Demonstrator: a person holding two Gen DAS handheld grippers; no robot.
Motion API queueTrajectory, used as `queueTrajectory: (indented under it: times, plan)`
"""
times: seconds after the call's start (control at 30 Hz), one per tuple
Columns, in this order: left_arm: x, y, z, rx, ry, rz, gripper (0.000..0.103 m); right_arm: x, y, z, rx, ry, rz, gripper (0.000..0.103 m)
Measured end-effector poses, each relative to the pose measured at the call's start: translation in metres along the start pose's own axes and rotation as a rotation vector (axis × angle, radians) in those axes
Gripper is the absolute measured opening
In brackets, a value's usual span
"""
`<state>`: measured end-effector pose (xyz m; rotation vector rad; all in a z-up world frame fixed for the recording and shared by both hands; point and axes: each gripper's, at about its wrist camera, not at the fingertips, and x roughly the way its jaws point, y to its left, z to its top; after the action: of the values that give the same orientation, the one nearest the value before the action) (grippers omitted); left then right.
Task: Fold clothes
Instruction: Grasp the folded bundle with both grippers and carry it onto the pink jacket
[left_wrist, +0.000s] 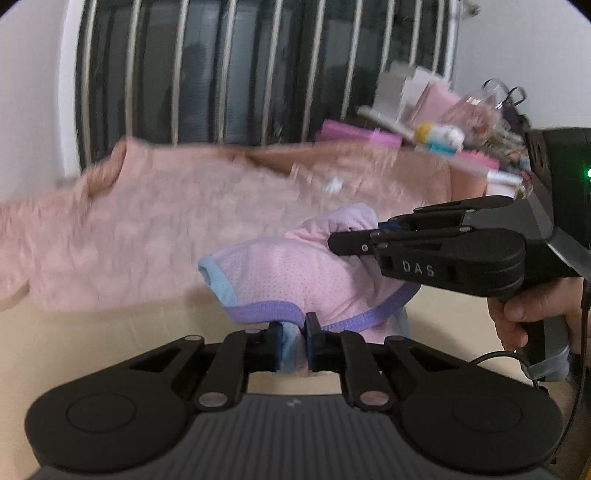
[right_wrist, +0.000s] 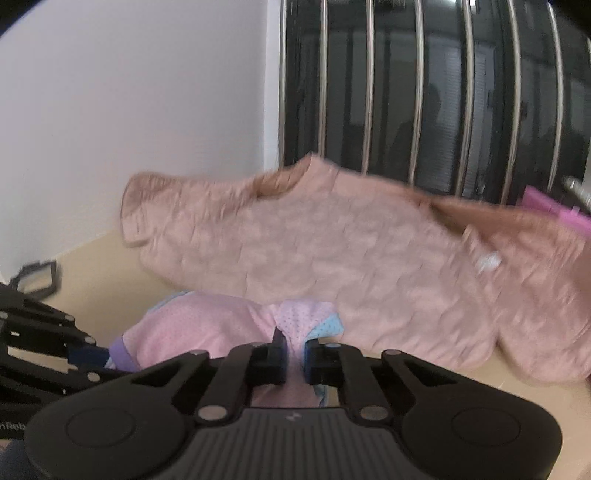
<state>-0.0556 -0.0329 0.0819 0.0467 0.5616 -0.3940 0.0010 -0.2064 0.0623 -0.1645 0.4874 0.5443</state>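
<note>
Mesh top (left_wrist: 295, 273) was pinched thin in both grippers' jaws, left gripper (left_wrist: 294, 345) & right gripper (right_wrist: 294, 356); risk: slippery fabric slipping out, or snagging pink jacket (right_wrist: 332, 251) w/ lift.

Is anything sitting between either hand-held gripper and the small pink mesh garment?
Nothing visible. The left hand-held gripper is already shut on the pink mesh garment at its purple hem, and the right hand-held gripper is shut on its fabric too.
</note>
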Motion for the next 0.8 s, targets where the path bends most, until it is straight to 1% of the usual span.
queueTrajectory:
  times: [0.1, 0.27, 0.37, 0.43, 0.5, 0.6, 0.7, 0.8]
  plan:
    - [-0.010, -0.005, 0.025, 0.042, -0.064, -0.010, 0.011, -0.017, -0.006, 0.022, -0.029, -0.047, -0.025, 0.008]
    - [-0.010, -0.013, 0.068, 0.070, -0.145, -0.017, 0.011, -0.037, -0.023, 0.066, -0.067, -0.117, -0.074, 0.008]
    - [0.002, -0.010, 0.099, 0.042, -0.170, -0.045, 0.011, -0.037, -0.037, 0.095, -0.086, -0.131, -0.117, 0.008]
    - [0.019, -0.007, 0.122, 0.029, -0.176, -0.057, 0.011, -0.033, -0.050, 0.114, -0.088, -0.134, -0.150, 0.008]
    - [0.038, -0.006, 0.141, 0.034, -0.187, -0.037, 0.011, -0.021, -0.063, 0.134, -0.092, -0.141, -0.186, 0.008]
    - [0.070, -0.003, 0.168, 0.064, -0.205, 0.004, 0.011, 0.008, -0.085, 0.160, -0.099, -0.130, -0.207, 0.008]
    - [0.115, 0.013, 0.189, 0.020, -0.172, -0.006, 0.011, 0.047, -0.109, 0.183, -0.109, -0.102, -0.220, 0.008]
    - [0.168, 0.030, 0.201, 0.003, -0.129, 0.017, 0.011, 0.094, -0.138, 0.195, -0.094, -0.056, -0.226, 0.008]
